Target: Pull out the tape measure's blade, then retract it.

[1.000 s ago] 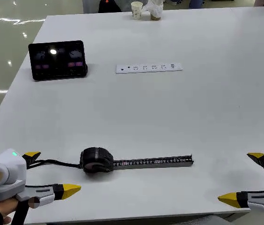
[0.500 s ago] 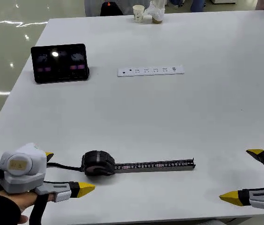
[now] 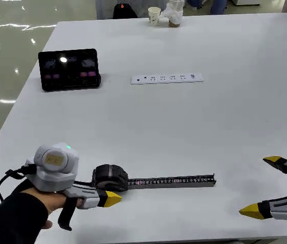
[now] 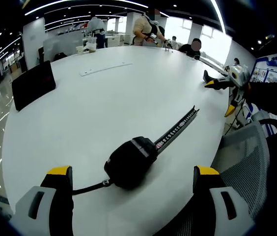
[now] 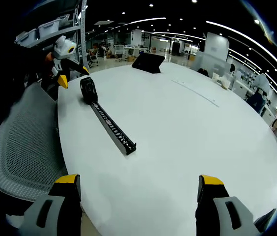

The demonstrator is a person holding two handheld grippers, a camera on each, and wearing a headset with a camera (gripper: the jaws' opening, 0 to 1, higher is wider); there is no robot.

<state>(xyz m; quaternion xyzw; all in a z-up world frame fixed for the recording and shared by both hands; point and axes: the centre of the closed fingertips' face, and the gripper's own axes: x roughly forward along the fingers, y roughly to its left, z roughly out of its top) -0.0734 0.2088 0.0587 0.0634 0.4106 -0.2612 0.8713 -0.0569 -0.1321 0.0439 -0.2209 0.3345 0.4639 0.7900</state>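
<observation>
Closest to me, at the near edge of the white table (image 3: 194, 127), the left gripper (image 4: 132, 172) is held by a hand (image 3: 44, 203) in a dark sleeve. Its yellow-tipped jaws stand wide apart, and the black tape measure (image 3: 110, 178) sits just ahead of them in the gap, with neither jaw touching it as far as I can see. A thin black strap (image 4: 87, 187) trails from the back of the case towards the left jaw. The blade (image 3: 171, 181) is pulled out and lies flat on the table, running away from the case to the right. Its end hook (image 3: 213, 178) points towards the right gripper (image 3: 259, 185), which is well apart from it near the table's right corner. That gripper's jaws are also spread wide and hold nothing. A grey mesh chair (image 5: 25, 147) stands just off the near table edge. Further across the table a white power strip (image 3: 167, 78) lies flat near the middle, and to its left a dark tablet (image 3: 68, 68) is propped up with small lit tiles on its screen. At the far edge stand a paper cup (image 3: 154, 15) and something crumpled and white (image 3: 174, 12) beside it. A glossy floor (image 3: 11, 51) shines beyond the table on the left. The left gripper view takes in seated people at the far end and strip lights overhead in an open workshop.
</observation>
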